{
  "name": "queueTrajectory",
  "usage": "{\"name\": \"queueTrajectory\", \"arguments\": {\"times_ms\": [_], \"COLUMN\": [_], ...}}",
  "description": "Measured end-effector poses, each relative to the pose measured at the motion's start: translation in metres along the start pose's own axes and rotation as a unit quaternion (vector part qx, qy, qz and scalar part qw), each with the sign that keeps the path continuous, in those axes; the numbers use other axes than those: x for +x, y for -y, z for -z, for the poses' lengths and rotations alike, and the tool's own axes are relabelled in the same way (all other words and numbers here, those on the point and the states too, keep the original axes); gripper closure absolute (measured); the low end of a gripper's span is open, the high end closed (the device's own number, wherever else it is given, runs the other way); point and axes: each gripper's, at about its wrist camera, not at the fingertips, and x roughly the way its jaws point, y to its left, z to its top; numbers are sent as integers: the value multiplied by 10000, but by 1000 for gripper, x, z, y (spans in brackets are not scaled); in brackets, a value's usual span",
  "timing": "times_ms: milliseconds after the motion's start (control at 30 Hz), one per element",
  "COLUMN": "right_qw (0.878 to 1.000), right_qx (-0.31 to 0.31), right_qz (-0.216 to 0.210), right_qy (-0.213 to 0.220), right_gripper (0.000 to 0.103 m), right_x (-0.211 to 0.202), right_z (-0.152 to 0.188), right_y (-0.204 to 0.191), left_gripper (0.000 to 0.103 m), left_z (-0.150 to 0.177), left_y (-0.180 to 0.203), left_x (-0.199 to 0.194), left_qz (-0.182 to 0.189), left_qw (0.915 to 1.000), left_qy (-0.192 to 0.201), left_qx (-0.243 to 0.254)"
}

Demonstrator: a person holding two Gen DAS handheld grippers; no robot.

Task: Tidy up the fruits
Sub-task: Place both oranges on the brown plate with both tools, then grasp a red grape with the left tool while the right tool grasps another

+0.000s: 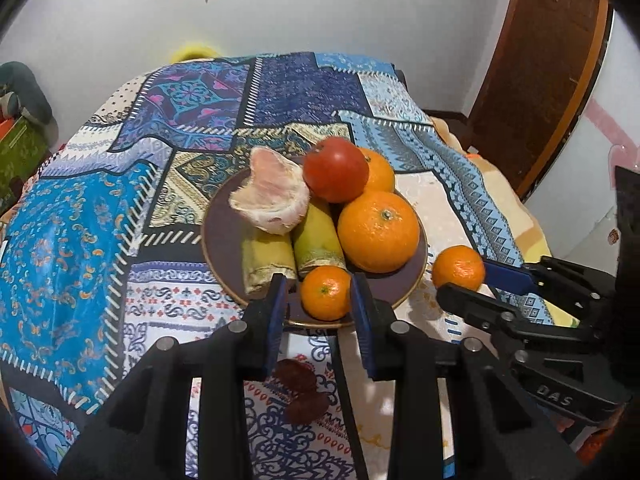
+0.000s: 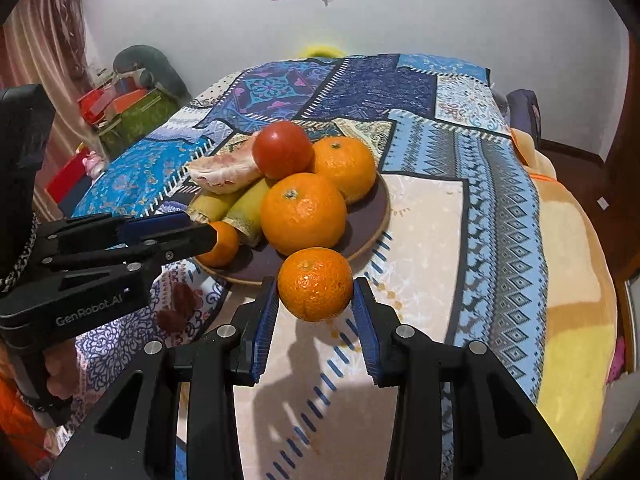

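The left gripper (image 1: 320,292) pinches a small mandarin (image 1: 325,293) over the near rim of the brown plate (image 1: 224,232). The right gripper (image 2: 316,294) pinches a second mandarin (image 2: 315,284) just beside the plate, above the patterned cloth (image 2: 500,208). The plate holds more fruit — two large oranges (image 1: 378,232), a tomato (image 1: 335,170), two bananas (image 1: 316,240) and a peeled citrus piece (image 1: 270,196).

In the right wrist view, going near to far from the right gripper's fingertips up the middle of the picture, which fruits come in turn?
Small orange mandarin between the right gripper pads → large round orange at the near side of the dark brown round plate → red tomato on top of the pile.
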Motion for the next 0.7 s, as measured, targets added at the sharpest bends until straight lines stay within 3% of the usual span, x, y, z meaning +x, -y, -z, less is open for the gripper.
{"name": "queueTrajectory", "arguments": {"times_ms": [200,700], "right_qw": [9998,9993], "right_qx": [-165,-315], "right_qz": [-92,-34], "right_qy": [-24,-220], "right_gripper": [68,65], "right_x": [13,38], "right_z": [-9,-12], "right_y": [-18,-35], "left_gripper": [71,71], "left_z": [5,25], "left_y": [-17,-43], "left_x": [-18,-16], "left_qz": [-59,-5], "left_qw": [9998,9992], "left_qy": [157,-82], "left_qx": [-134,-385]}}
